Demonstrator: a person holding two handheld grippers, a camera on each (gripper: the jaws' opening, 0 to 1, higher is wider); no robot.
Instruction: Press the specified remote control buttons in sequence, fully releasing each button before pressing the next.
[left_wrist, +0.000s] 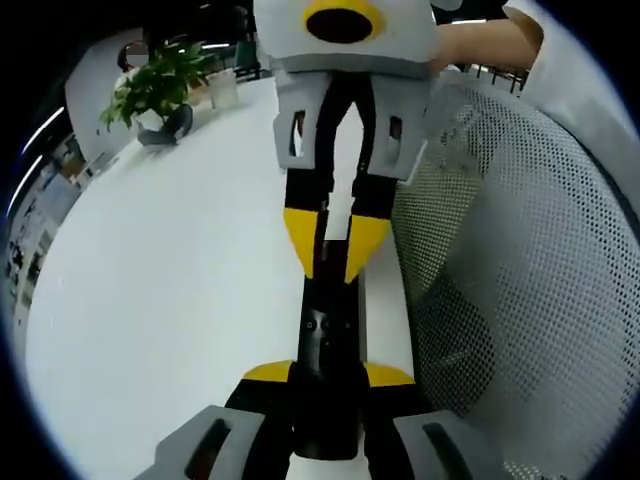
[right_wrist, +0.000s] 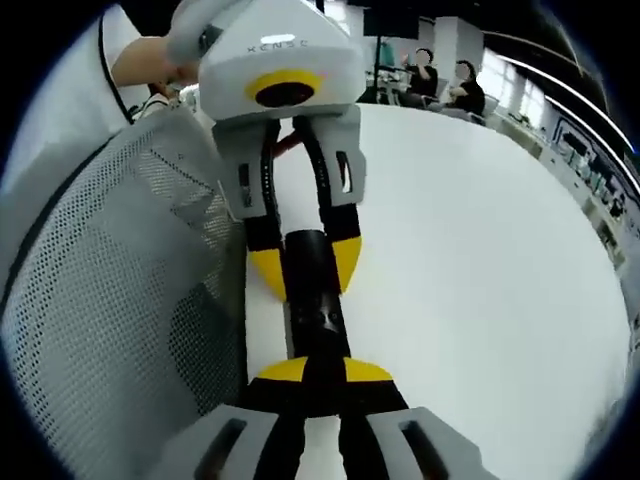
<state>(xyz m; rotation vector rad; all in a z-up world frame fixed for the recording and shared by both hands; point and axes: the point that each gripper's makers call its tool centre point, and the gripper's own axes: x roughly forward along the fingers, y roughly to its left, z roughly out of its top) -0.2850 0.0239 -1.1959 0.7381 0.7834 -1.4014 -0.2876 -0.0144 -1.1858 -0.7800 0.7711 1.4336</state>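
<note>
Both grippers on one black remote control, end to end, at the table edge.

Left gripper view: left gripper (left_wrist: 328, 375) has its yellow-tipped jaws closed part-way, clamping the near end of the black remote control (left_wrist: 327, 345). The right gripper (left_wrist: 335, 250) faces in from the top; jaws nearly together, tips over the remote's far end, contact not clear. Right gripper view: right gripper (right_wrist: 320, 372) jaws drawn almost together at the remote's (right_wrist: 312, 300) near end, whether on top or gripping cannot be told; left gripper (right_wrist: 304, 265) holds the far end between its jaws. Remote lies lengthwise on the white table (left_wrist: 170, 290), just beside a grey mesh chair back (left_wrist: 520, 290). Potted plant (left_wrist: 158, 92) at the far table edge.
</note>
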